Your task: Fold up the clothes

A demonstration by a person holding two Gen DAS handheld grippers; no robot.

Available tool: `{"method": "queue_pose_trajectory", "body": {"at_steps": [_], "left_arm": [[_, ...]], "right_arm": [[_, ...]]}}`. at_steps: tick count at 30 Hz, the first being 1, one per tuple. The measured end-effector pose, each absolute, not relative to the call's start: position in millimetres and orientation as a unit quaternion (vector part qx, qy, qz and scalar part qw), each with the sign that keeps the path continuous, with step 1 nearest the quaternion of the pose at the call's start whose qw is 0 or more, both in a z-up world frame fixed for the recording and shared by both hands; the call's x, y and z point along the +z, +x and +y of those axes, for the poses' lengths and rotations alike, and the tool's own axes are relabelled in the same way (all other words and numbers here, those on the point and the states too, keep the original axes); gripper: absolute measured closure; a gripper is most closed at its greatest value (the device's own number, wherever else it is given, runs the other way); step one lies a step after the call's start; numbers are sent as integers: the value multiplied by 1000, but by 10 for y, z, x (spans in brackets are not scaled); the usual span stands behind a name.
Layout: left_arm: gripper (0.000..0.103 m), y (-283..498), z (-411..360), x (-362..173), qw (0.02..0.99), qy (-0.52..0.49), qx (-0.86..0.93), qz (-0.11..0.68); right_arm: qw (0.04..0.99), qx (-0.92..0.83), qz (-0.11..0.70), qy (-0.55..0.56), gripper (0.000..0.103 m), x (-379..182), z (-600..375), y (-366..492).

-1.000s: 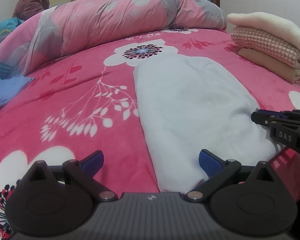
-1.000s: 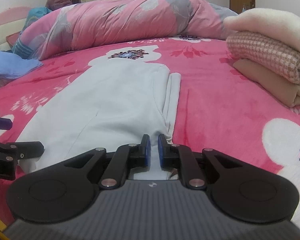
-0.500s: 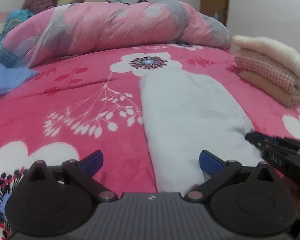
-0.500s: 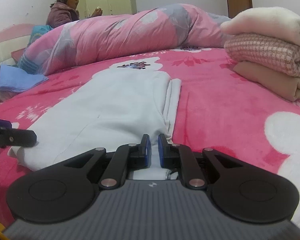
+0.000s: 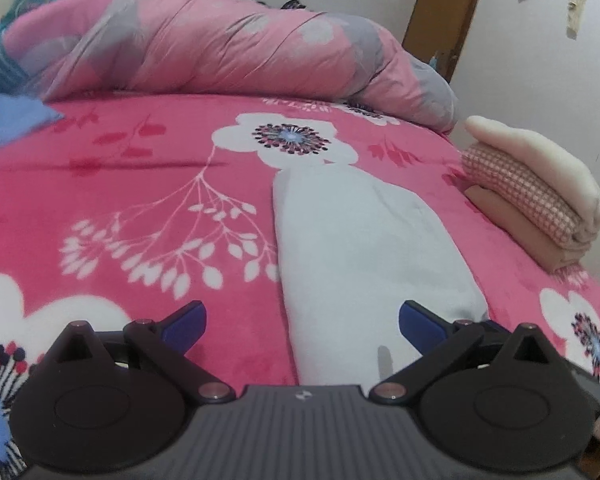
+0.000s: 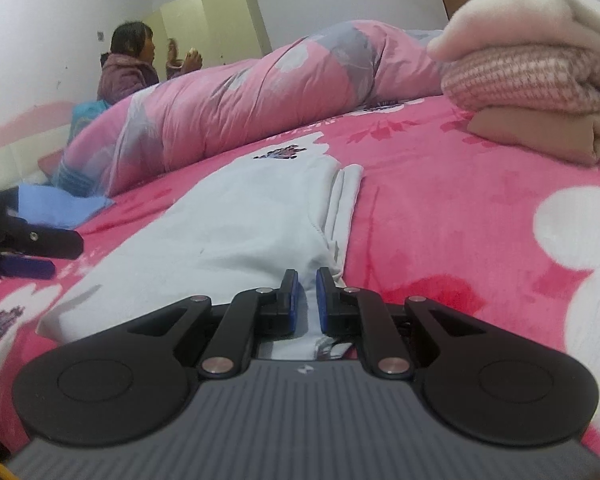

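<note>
Pinching garment (image 6: 244, 224) hem, right tool (image 6: 305, 280)

1. A home bedroom: a bed (image 5: 140, 184) under a pink flowered blanket.
2. A rolled pink quilt (image 5: 220, 52) lies along its far side.
3. Folded laundry (image 5: 540, 196) is stacked nearby.
4. A pale wardrobe (image 6: 216, 28) stands against the wall.

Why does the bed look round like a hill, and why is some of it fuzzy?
Left wrist view: the fisheye lens bends the pink flowered blanket into a dome, and the rolled pink quilt is smeared at the top left. Right wrist view: the folded cream and checked pile looks soft and blurry.
</note>
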State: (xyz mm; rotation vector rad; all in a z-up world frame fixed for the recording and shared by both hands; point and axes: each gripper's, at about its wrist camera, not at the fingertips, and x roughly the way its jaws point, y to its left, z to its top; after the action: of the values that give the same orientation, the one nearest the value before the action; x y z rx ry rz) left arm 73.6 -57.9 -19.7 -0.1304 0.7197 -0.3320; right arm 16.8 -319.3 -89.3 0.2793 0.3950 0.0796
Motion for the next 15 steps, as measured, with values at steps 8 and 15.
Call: {"method": "queue_pose_trajectory", "body": {"at_steps": [8, 15], "left_arm": [[0, 982, -539, -236, 913, -80, -162, 367], [0, 1258, -580, -254, 906, -69, -184, 375]], "right_arm": [[966, 41, 204, 152, 94, -874, -3214, 188], [940, 74, 275, 185, 58, -441, -3419, 350]]}}
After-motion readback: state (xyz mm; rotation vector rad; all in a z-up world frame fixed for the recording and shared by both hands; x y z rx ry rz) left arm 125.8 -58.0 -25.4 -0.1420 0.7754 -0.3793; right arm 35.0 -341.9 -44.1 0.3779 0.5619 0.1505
